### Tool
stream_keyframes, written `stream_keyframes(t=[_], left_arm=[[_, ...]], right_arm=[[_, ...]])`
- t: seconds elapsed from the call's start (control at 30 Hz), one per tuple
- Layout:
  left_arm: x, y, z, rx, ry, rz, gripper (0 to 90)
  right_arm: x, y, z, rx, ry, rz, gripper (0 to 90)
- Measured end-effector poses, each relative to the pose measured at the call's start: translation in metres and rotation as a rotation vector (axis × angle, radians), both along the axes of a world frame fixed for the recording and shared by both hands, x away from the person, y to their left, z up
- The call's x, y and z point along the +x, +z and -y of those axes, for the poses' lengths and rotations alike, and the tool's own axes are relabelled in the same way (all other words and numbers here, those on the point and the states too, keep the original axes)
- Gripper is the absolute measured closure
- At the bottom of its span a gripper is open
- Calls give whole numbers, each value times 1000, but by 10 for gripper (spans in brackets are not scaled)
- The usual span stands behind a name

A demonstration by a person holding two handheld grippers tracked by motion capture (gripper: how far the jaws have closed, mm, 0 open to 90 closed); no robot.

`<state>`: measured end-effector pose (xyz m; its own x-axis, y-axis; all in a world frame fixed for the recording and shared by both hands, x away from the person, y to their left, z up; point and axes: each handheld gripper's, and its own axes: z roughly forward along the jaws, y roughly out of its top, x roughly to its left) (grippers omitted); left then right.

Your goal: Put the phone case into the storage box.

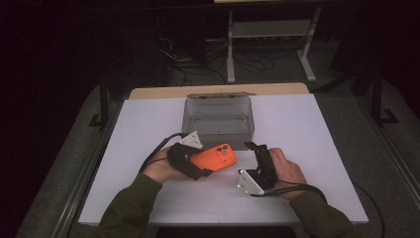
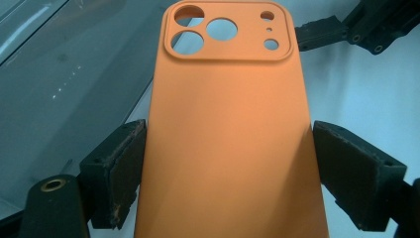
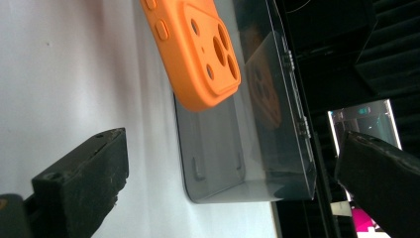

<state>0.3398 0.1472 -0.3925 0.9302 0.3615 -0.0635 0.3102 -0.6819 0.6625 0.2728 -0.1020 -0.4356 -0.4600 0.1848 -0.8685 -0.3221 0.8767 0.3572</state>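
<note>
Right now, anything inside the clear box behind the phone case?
The clear box looks empty: its bare floor shows from the high view and through its wall in the right gripper view. The orange phone case, held in the left gripper, hides a little of its near wall.

left gripper (image 1: 210, 161) sits in the left hand (image 1: 163, 169), pointing right across the table, jaws wide and clamped on something held flat between the pads. right gripper (image 1: 255, 148) in the right hand (image 1: 287, 171) points away from the person, jaws spread apart, nothing between them.
</note>
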Motion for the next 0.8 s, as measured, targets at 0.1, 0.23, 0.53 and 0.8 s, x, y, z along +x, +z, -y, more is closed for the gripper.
stream_keyframes(t=[0.1, 0.23, 0.53, 0.8], left_arm=[[0, 0, 1, 1, 2, 0, 162], [0, 0, 1, 4, 2, -1, 162], [0, 0, 1, 6, 0, -1, 162], [0, 1, 0, 4, 8, -2, 162]], right_arm=[[-1, 0, -3, -10, 3, 14, 0], [-1, 0, -6, -16, 12, 35, 0], [-3, -1, -20, -31, 32, 53, 0], [-2, -2, -30, -40, 49, 64, 0]])
